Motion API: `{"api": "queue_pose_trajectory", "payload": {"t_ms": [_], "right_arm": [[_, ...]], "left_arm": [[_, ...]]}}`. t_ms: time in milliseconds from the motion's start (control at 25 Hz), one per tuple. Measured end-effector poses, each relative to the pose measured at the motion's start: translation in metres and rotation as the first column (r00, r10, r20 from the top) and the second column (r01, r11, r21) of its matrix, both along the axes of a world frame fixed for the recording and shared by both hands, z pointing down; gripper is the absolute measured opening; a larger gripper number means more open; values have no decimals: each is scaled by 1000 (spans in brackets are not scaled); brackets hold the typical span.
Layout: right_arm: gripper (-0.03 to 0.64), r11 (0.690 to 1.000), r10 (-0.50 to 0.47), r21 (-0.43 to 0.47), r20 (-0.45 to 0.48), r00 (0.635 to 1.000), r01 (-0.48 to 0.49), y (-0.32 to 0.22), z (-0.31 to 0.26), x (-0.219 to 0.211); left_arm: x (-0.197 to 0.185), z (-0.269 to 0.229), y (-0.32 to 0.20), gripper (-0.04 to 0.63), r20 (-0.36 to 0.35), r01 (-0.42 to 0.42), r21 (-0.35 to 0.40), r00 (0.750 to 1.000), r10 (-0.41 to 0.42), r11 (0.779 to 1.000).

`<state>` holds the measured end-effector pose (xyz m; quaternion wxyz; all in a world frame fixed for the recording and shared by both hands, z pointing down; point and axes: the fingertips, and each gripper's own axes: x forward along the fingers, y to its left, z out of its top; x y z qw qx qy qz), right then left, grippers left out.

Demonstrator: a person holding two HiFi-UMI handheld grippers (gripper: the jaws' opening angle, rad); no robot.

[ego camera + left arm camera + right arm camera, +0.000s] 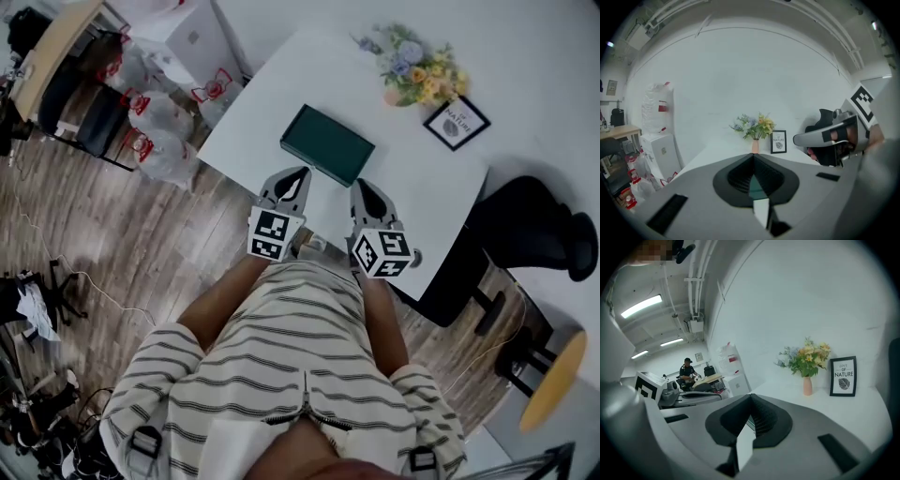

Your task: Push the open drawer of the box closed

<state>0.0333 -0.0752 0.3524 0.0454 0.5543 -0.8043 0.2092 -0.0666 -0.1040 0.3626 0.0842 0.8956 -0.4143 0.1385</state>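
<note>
A dark green flat box (327, 143) lies on the white table (272, 103), close to its near edge. From above I cannot make out a drawer standing out of it. My left gripper (302, 172) hangs just before the box's near left side with its jaws together and nothing in them. My right gripper (362, 186) is level with it at the box's near right corner, also shut and empty. In the left gripper view the closed left gripper (753, 155) points over the table, with a sliver of the green box (756, 186) beneath. The right gripper (751, 395) in its own view has meeting pads.
A vase of flowers (415, 70) and a framed picture (456, 122) stand at the table's far right. A black chair (534, 225) and a round wooden stool (553, 380) are to the right. Plastic bags (159, 131) and a white cabinet (192, 37) sit left of the table.
</note>
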Motion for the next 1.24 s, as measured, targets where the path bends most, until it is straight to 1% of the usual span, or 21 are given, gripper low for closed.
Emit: {"api": "queue_pose_trajectory", "payload": {"t_ms": [240,480,760,1240], "right_arm": [[9,998,-2,59,-16,1000,3,-1,-15,-3],[9,995,-13,95,-13,1000,14,-6,-25,-5],[9,993,21,117,-13,1000,-20,-12,-30,0],[9,990,38,134,-18,999,-35,-12,-30,4]], "left_arm": [[-2,-23,2,2,-15,-7,44,1000,8,999],[-4,-31,0,2,-24,-11,69,1000,13,998],[-2,-39,-8,2,-43,-13,85,999,17,996],[3,-39,-6,2,-45,-32,97,998,37,995]]}}
